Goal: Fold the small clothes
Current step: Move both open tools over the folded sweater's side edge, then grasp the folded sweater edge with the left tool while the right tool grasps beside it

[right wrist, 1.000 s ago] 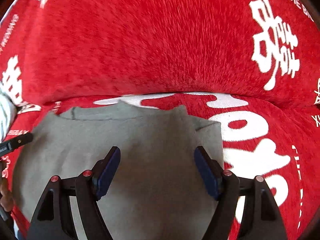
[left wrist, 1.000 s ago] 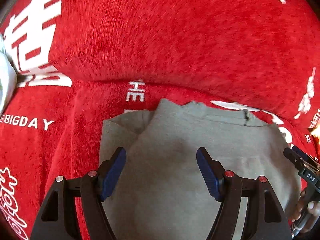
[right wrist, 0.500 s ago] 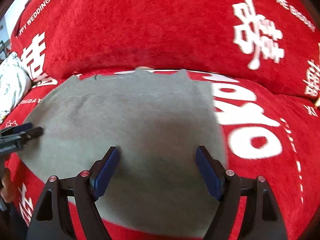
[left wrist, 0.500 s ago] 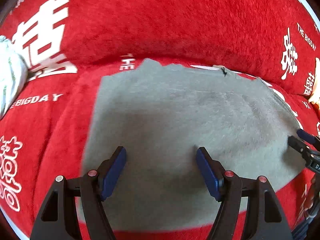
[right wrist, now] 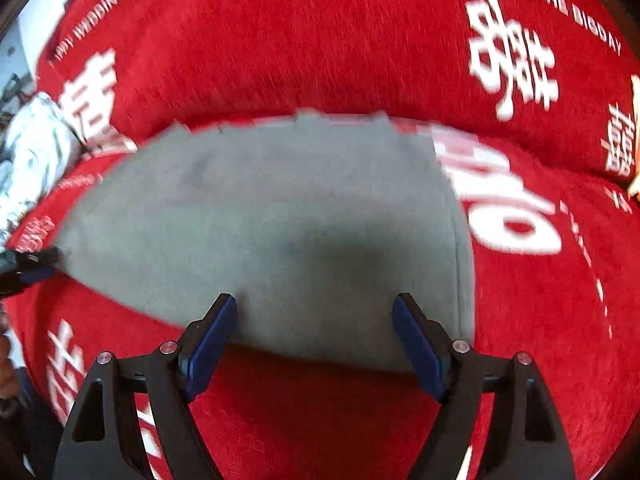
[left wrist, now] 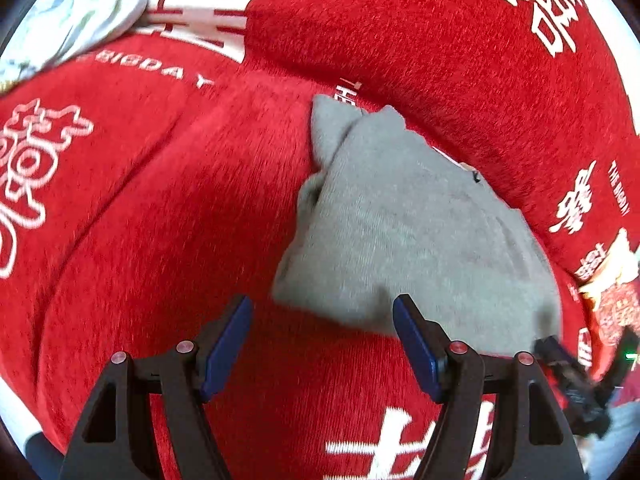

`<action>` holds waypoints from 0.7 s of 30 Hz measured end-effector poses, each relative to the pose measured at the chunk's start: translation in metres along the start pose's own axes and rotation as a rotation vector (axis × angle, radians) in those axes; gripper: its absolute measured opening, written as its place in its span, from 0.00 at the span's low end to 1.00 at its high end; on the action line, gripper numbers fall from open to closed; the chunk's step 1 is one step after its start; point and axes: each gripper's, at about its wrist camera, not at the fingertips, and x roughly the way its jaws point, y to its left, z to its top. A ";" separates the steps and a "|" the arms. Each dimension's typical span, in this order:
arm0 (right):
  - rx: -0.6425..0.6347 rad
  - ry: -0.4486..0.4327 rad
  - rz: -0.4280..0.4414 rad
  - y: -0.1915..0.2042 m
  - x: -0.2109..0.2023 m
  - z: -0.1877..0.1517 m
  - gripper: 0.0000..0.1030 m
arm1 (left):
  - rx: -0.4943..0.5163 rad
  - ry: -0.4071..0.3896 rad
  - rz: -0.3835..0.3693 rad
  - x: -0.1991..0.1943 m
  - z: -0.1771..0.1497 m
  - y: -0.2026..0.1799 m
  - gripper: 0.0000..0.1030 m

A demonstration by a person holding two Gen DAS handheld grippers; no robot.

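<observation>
While both jaws gape empty, folded grey garment (right wrist: 280, 216) on red blanket (right wrist: 540, 320), edges free.

The only readable print is white lettering woven into the red cover (right wrist: 320, 52). In the right wrist view, "THE BIGDAY" (right wrist: 576, 12) runs along its upper right corner, beside a large white double-happiness character (right wrist: 512, 56). "WEDDING" (right wrist: 100, 12) stands near its upper left corner; the word before it is blurred. In the left wrist view, "BIGDAY" (left wrist: 152, 70) sits toward the upper left, and "THE" (left wrist: 346, 94) shows just above the grey garment (left wrist: 400, 232).
</observation>
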 end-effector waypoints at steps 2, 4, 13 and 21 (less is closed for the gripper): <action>0.021 -0.037 -0.003 -0.009 -0.005 -0.005 0.80 | -0.016 0.005 -0.052 -0.003 -0.002 0.001 0.72; 0.045 -0.029 -0.022 -0.016 -0.013 -0.006 0.80 | -0.035 0.025 -0.120 -0.002 -0.004 0.001 0.72; -0.005 -0.065 -0.031 0.003 -0.038 0.013 0.81 | -0.165 0.030 -0.338 0.034 0.024 -0.001 0.64; -0.074 0.005 0.143 0.075 -0.004 0.096 0.82 | -0.163 0.005 -0.381 0.050 0.025 0.007 0.20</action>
